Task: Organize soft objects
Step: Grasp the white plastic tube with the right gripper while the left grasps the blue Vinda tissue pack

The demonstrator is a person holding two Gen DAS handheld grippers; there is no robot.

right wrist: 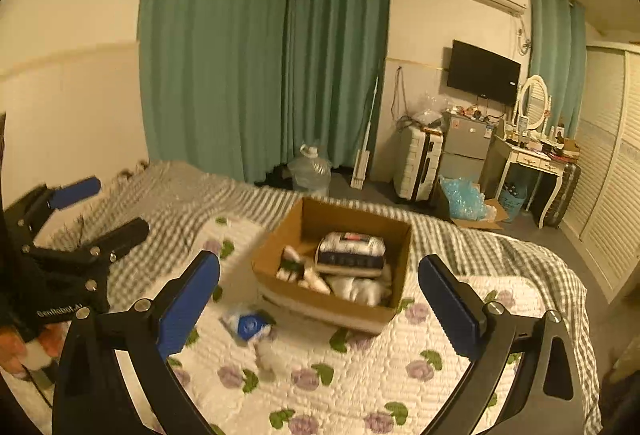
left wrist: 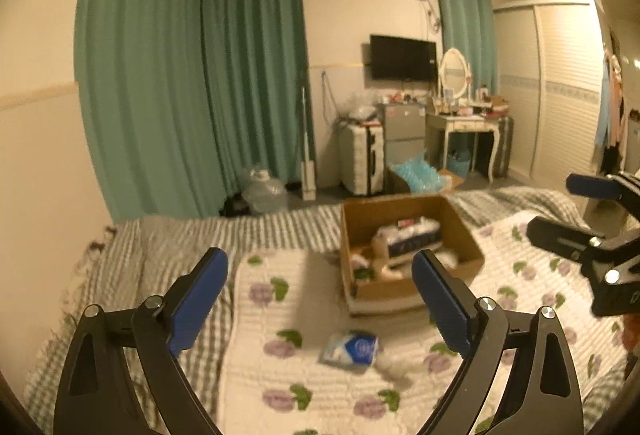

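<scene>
Your left tool (left wrist: 320, 299) and right tool (right wrist: 320, 303) are both spread wide, gripping nothing, above the floral quilt (right wrist: 360, 387). The cardboard box (right wrist: 280, 243) sits mid-frame on the bed, soft packs inside. A blue-and-white packet (left wrist: 352, 349) lies on the quilt just in front of the box, lower centre.

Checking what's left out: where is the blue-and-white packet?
In both views the packet lies on the floral quilt, just in front of the cardboard box.
</scene>
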